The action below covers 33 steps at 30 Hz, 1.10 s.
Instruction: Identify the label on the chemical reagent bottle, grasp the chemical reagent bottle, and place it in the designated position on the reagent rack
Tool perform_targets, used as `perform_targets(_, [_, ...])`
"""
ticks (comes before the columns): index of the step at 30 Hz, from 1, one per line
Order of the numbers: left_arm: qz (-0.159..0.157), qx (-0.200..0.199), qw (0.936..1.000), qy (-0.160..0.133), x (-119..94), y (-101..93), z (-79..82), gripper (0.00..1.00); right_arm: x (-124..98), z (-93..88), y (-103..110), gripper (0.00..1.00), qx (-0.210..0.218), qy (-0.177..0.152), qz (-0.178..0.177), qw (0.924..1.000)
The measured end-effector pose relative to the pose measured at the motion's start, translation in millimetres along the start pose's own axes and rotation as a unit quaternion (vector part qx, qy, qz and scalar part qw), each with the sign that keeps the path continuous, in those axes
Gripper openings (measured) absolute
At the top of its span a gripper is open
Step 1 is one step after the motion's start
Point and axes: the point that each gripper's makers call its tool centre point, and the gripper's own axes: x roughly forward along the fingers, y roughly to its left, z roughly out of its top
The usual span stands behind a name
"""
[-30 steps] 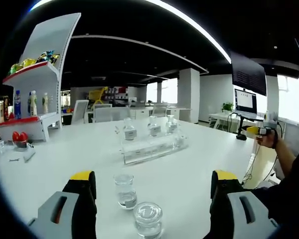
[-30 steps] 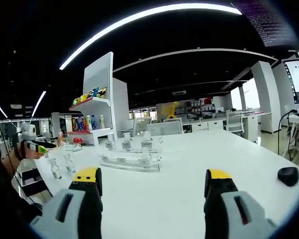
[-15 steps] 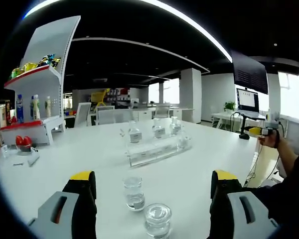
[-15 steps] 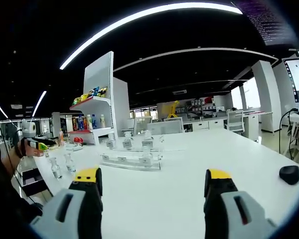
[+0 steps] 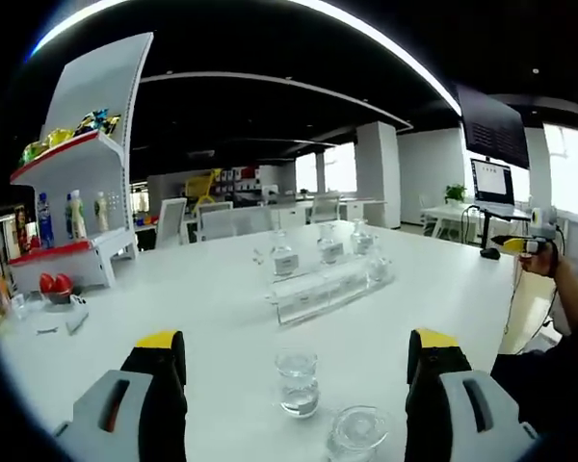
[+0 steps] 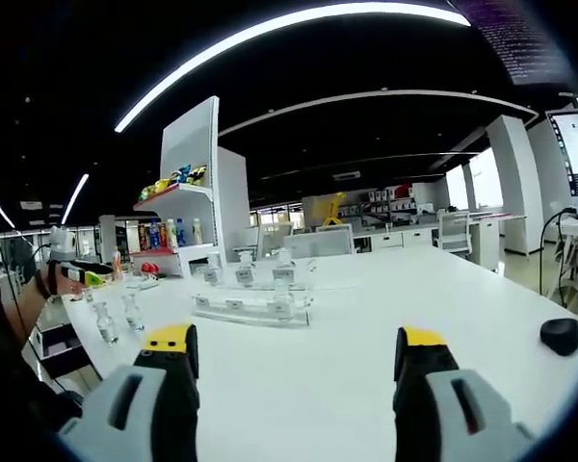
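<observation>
Left gripper view: the left gripper point(image 5: 299, 361) has its two yellow-tipped jaws spread wide and grasps nothing; it hovers over the white table point(image 5: 193, 298). Between the jaws stand two clear glass bottles, one bottle point(image 5: 297, 382) upright just ahead and a second bottle point(image 5: 356, 435) nearer the camera, low in the view and a little to the right, seen from above at its stopper. Neither touches a jaw. Further out on the table lies the clear rack point(image 5: 328, 289), long and set at a slant, with three labelled bottles point(image 5: 323, 248) standing in a row at it; the labels are too small to read. To the left a white shelf point(image 5: 72, 192) carries coloured packets and drink bottles, with red items at its foot. At the far right a hand holds the right gripper point(image 5: 522, 244) above the table edge. In the right gripper view the right gripper point(image 6: 294, 351) is likewise spread open and empty above the table point(image 6: 366, 327). The rack point(image 6: 250, 306) sits ahead with bottles in it, two loose bottles point(image 6: 118, 318) stand to its left, and the left gripper point(image 6: 82, 277) shows at the far left in a hand. A dark mouse point(image 6: 559, 337) lies on the table at the right.
</observation>
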Motion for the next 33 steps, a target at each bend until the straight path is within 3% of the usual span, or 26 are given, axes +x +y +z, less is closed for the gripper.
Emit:
perform_targets(6, [0.008, 0.013, 0.9998, 0.01, 8, 11.8, -9.4, 0.95, 0, -1.0, -2, 0.8, -0.002, 0.002, -0.002, 1.0])
perform_targets(15, [-0.018, 0.069, 0.9974, 0.013, 23, 20.8, -19.6, 0.91, 2, -2.9, 0, 0.8, -0.003, 0.004, 0.002, 1.0])
perform_targets(20, [-0.1, 0.085, 0.9913, -0.007, 29, 4.9, -17.5, 0.9, 2, -3.0, 1, 0.8, -0.004, 0.007, 0.001, 1.0])
perform_targets(27, [-0.123, 0.107, 0.9867, -0.001, 43, 12.9, -27.3, 0.87, 3, -1.1, 0, 0.8, -0.005, 0.005, -0.001, 1.0])
perform_targets(29, [-0.145, 0.1, 0.9843, -0.014, 44, 7.0, -27.0, 0.86, 3, -2.8, 1, 0.8, -0.005, 0.007, -0.001, 1.0])
perform_targets(33, [-0.158, 0.098, 0.9825, -0.01, 50, 4.9, -37.0, 0.83, 4, -7.0, -1, 0.8, -0.007, 0.015, -0.003, 0.9999])
